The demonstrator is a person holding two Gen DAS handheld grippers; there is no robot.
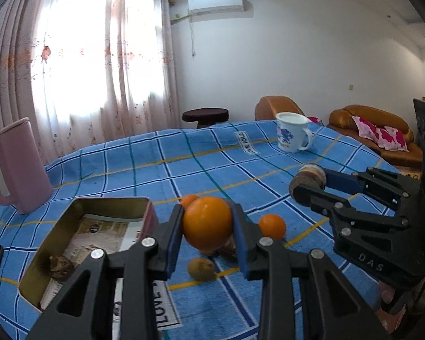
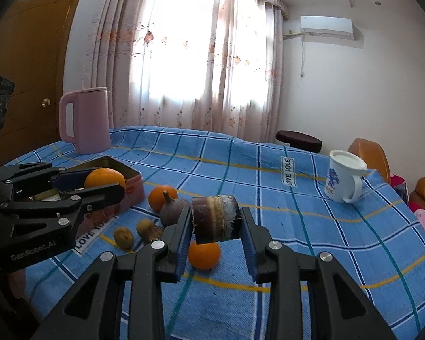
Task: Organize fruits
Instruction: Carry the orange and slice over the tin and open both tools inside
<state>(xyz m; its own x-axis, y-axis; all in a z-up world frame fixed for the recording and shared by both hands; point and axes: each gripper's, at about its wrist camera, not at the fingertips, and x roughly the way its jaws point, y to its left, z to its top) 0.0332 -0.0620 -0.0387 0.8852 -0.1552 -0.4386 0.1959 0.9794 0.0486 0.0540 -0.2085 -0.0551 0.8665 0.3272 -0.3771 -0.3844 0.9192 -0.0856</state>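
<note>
I am holding a big orange [image 1: 207,222] clamped in my left claw [image 1: 208,226] above the blue cloth, beside the open tin [image 1: 56,243]; it looks firm, smooth and roundish, so I am gripping across its widest middle. My right claw [image 2: 216,223] is pinching a stiff brown cylinder [image 2: 216,218] by its flat ends.

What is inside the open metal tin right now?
The metal tin holds printed paper lining and one brownish fruit near its front corner. The left gripper and its orange cover the tin's right side.
</note>
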